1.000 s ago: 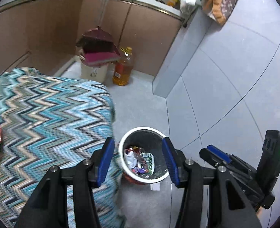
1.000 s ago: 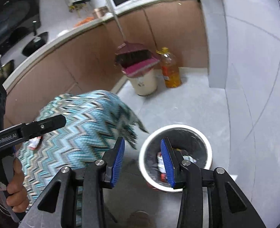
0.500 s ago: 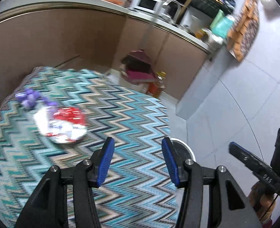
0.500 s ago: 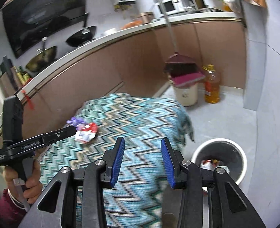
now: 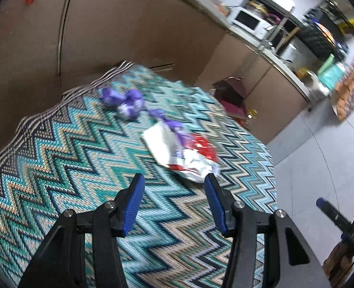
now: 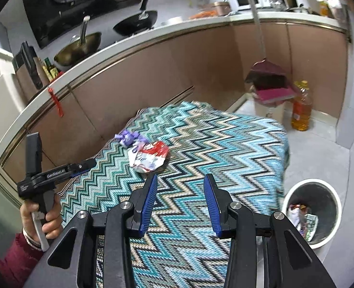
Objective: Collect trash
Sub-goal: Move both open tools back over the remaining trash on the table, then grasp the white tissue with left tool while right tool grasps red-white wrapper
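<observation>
On the zigzag-clothed surface (image 6: 201, 139), left to right: purple scraps (image 5: 126, 103) are found just beyond the crumpled red-and-white wrapper (image 5: 186, 153). Left gripper (image 5: 174, 201) is aimed at it, jaws wide, empty, presumably for pickup. Right gripper (image 6: 180, 201) is likewise spread. The bin (image 6: 330, 196) is stationed on the floor beyond the wrapper.

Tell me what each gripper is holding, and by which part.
Nothing is held. The left gripper and right gripper are both open and empty above the table; the red-and-white wrapper and purple wrappers lie untouched on the cloth.
</observation>
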`<act>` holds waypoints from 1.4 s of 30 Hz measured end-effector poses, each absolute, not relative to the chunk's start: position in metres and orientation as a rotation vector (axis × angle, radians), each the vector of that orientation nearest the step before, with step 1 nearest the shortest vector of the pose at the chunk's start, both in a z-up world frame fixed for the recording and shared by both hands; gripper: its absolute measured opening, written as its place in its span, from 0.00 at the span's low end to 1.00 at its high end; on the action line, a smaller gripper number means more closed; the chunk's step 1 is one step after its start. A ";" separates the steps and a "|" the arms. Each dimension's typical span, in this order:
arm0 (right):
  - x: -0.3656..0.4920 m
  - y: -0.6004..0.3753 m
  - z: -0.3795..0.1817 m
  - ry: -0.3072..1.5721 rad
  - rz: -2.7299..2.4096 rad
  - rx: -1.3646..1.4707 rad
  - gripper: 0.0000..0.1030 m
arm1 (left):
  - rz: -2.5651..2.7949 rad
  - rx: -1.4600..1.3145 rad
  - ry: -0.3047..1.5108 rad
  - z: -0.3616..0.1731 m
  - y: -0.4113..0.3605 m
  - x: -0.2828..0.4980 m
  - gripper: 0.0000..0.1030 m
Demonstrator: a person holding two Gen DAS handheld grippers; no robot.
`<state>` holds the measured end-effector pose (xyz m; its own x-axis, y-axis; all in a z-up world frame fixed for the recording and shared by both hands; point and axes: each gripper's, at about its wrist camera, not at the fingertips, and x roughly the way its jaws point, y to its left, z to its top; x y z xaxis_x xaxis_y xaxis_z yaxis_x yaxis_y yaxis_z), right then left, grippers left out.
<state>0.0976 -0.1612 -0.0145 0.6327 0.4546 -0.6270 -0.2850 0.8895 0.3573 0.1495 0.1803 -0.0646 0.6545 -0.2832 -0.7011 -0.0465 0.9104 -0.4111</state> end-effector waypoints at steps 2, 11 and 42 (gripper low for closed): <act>0.110 -0.148 -0.024 0.807 0.451 0.236 0.39 | -0.154 -0.472 0.886 -0.077 0.190 0.165 0.48; 0.173 -0.098 -0.070 0.929 0.541 0.282 0.39 | -0.169 -0.667 0.970 -0.122 0.208 0.234 0.48; 0.266 -0.054 -0.152 1.047 0.707 0.611 0.17 | -0.119 -0.884 0.964 -0.165 0.214 0.268 0.04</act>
<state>0.2660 -0.0537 -0.1522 0.3243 0.7677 -0.5527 -0.2261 0.6302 0.7428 0.2676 0.2145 -0.1646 0.5919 -0.4558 -0.6647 -0.2809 0.6564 -0.7002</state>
